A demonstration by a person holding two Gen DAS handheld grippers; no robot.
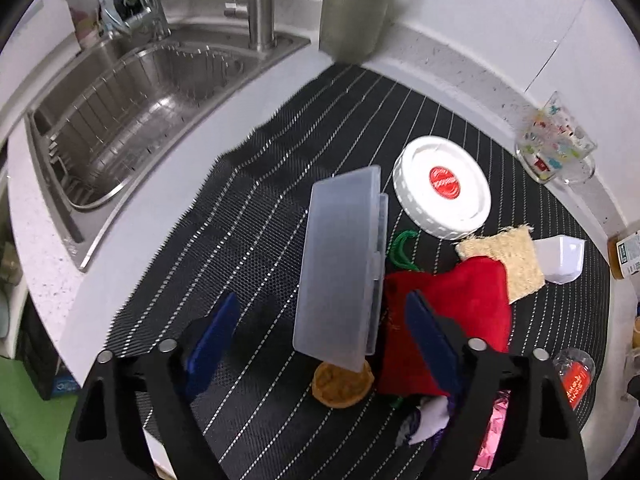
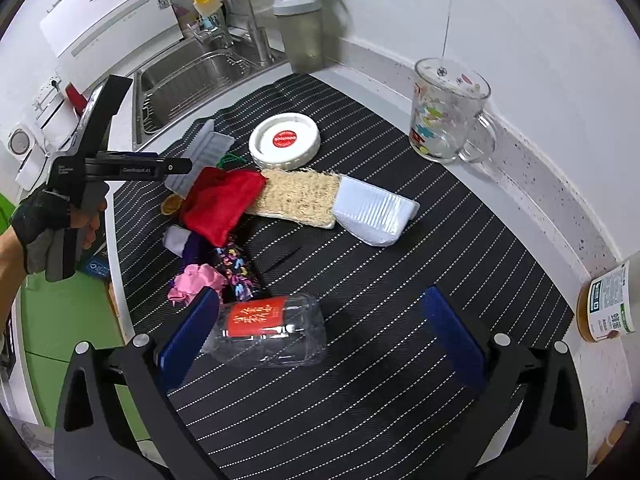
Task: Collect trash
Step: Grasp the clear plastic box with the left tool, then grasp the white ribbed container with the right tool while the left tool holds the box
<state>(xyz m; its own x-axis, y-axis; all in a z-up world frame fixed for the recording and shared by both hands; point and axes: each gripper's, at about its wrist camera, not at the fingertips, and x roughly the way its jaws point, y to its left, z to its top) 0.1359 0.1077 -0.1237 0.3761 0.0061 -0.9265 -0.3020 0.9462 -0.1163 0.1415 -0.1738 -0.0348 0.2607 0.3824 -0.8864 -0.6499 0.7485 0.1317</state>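
Trash lies on a black striped mat. A clear plastic jar with a red label lies on its side between the fingers of my open right gripper, close to the left finger. My open left gripper hovers over a frosted plastic case, a red cloth pouch and a small brown disc. The left gripper also shows in the right wrist view, above the case and the pouch. Pink crumpled wrapper, white scrap and patterned purple wrapper lie by the mat's left edge.
A white lid with red sticker, a loofah pad and a white plastic tray lie mid-mat. A printed glass mug stands at the back right, a grey bin at the back, a steel sink to the left, a jar at right.
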